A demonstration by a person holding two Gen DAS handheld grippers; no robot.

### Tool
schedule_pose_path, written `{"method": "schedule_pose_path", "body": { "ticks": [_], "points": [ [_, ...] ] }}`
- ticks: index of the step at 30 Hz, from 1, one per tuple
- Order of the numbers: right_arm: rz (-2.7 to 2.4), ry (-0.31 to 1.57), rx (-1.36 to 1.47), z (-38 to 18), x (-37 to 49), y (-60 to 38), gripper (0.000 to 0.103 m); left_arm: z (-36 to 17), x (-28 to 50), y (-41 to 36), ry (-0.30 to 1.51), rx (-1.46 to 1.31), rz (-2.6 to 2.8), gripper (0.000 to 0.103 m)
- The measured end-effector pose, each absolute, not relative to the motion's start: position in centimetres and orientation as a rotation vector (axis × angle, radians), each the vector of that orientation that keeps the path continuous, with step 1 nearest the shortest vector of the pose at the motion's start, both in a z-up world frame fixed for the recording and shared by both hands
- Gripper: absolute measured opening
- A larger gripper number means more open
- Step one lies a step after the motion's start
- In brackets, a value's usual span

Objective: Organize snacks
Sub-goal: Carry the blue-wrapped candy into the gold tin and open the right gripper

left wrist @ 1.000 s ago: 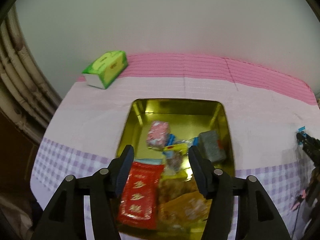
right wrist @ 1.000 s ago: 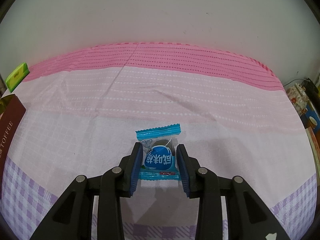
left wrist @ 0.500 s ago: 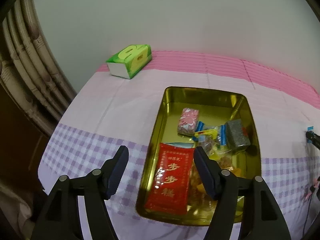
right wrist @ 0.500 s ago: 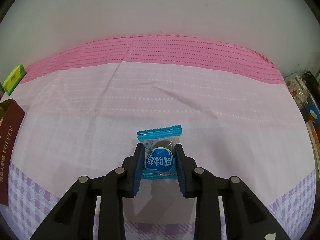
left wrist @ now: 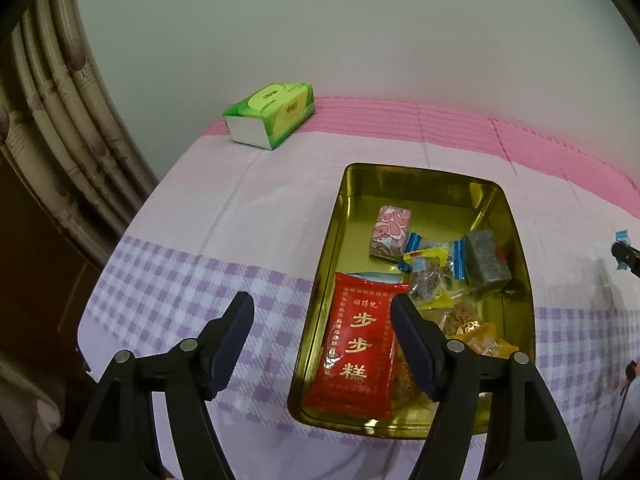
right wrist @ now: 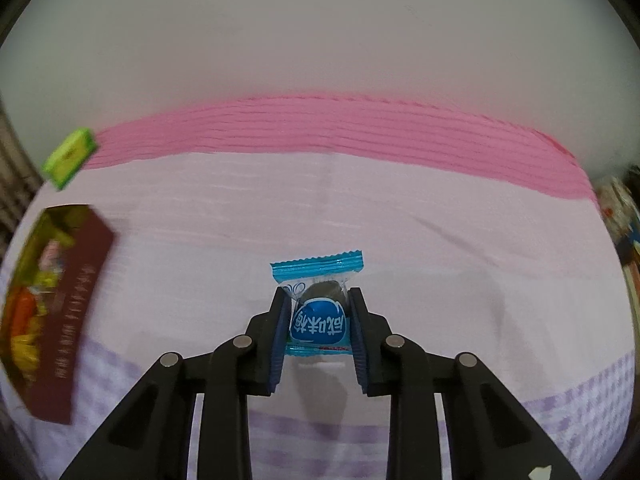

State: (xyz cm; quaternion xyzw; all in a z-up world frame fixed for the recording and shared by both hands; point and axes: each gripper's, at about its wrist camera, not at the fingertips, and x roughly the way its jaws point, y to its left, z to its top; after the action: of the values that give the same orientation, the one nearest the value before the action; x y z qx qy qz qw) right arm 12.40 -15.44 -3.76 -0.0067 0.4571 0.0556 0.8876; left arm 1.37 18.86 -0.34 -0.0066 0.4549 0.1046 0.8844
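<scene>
A gold tin [left wrist: 352, 208] holds several snacks: a red packet [left wrist: 356, 348], a pink wrapped block [left wrist: 390, 226], a grey block [left wrist: 486, 258] and small wrapped sweets. My left gripper [left wrist: 322, 312] is open and empty, above the tin's near left edge. My right gripper [right wrist: 318, 312] is shut on a blue-wrapped candy [right wrist: 318, 320] and holds it above the cloth. The tin shows blurred at the left of the right wrist view, with its brown side [right wrist: 76, 312] facing me. The right gripper's tip [left wrist: 626, 254] shows at the far right of the left wrist view.
A green tissue pack [left wrist: 270, 114] lies at the table's back left, also in the right wrist view [right wrist: 70, 156]. A pink and purple-checked cloth [left wrist: 240, 216] covers the table against a white wall. Curtains [left wrist: 60, 92] hang at left. Clutter [right wrist: 624, 220] sits at far right.
My left gripper pulled back and left from above the tin. My right gripper closed on the blue candy, lifted it off the cloth and swung toward the tin.
</scene>
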Motion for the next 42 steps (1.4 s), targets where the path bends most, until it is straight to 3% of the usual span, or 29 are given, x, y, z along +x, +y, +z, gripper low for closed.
{"method": "schedule_pose_path", "body": {
  "ticks": [13,21,42],
  "points": [
    [0.429,0.941,-0.069,-0.8,11.0,-1.0,0.026,-0.2,0.0,20.5,0.944,-0.060,0.261,0.075],
    [0.528,0.943,-0.123,-0.5,10.3,5.0,0.026,-0.1,-1.0,21.9,0.944,-0.088,0.310,0.082],
    [0.527,1.046,-0.175,-4.1,10.9,8.8,0.026,-1.0,-2.5,24.6,0.972,-0.145,0.416,0.083]
  ]
}}
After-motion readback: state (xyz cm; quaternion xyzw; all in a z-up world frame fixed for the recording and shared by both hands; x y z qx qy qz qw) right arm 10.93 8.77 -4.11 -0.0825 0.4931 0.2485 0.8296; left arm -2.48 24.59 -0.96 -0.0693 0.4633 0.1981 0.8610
